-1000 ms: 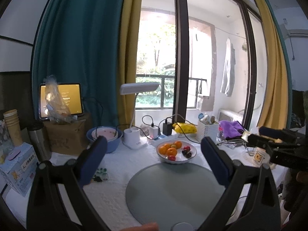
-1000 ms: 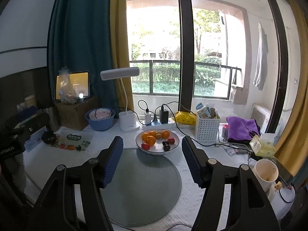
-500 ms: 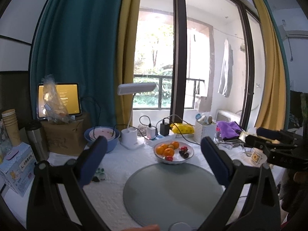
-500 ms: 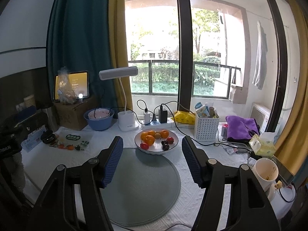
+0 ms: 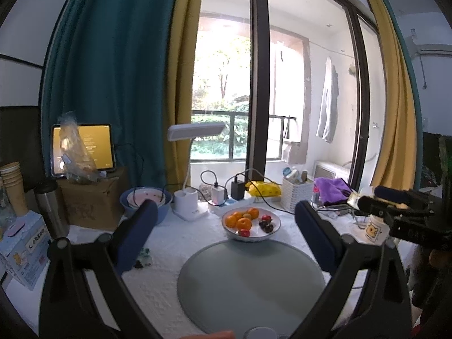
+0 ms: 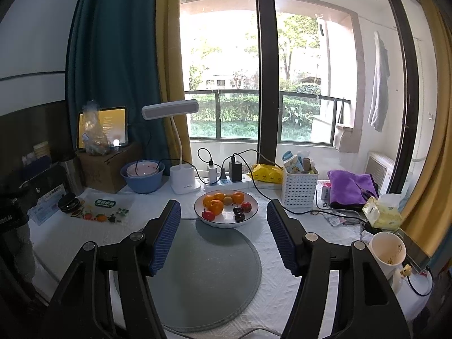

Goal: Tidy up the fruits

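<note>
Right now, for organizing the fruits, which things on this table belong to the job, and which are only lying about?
For the job:
- fruit bowl with oranges and dark fruits
- round grey mat

Lying about:
- desk lamp
- white basket
- purple cloth
- mug
- blue bowl

Bare grey mat [image 6: 203,268] before fruit bowl [image 6: 226,221]; cables [image 6: 262,195] behind.

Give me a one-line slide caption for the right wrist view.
Open right gripper poised over a grey round mat, facing a fruit bowl.
</note>
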{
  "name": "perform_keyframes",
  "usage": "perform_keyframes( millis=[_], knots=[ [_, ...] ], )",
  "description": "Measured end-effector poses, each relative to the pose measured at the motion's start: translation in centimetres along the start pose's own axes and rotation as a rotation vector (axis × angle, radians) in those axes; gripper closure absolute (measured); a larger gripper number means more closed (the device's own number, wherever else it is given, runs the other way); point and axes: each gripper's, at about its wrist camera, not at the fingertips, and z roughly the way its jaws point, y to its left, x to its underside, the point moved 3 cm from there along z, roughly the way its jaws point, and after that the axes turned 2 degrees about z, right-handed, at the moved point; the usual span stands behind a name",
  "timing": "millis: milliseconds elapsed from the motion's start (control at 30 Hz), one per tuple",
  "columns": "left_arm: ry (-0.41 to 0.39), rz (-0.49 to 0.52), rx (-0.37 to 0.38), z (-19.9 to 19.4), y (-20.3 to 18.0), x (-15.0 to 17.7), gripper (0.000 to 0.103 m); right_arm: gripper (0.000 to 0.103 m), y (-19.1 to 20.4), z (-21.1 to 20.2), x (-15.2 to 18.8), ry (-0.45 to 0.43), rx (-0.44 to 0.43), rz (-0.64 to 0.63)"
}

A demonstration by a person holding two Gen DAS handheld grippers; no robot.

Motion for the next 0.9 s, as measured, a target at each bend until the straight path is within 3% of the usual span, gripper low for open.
perform_keyframes(
  millis=[900],
  knots=[
    [0.01, -0.002, 0.028, 0.35, -0.31, 0.05, 0.005, 0.036, 0.36, 0.38, -0.13, 0.017, -0.006, -0.018]
  ],
)
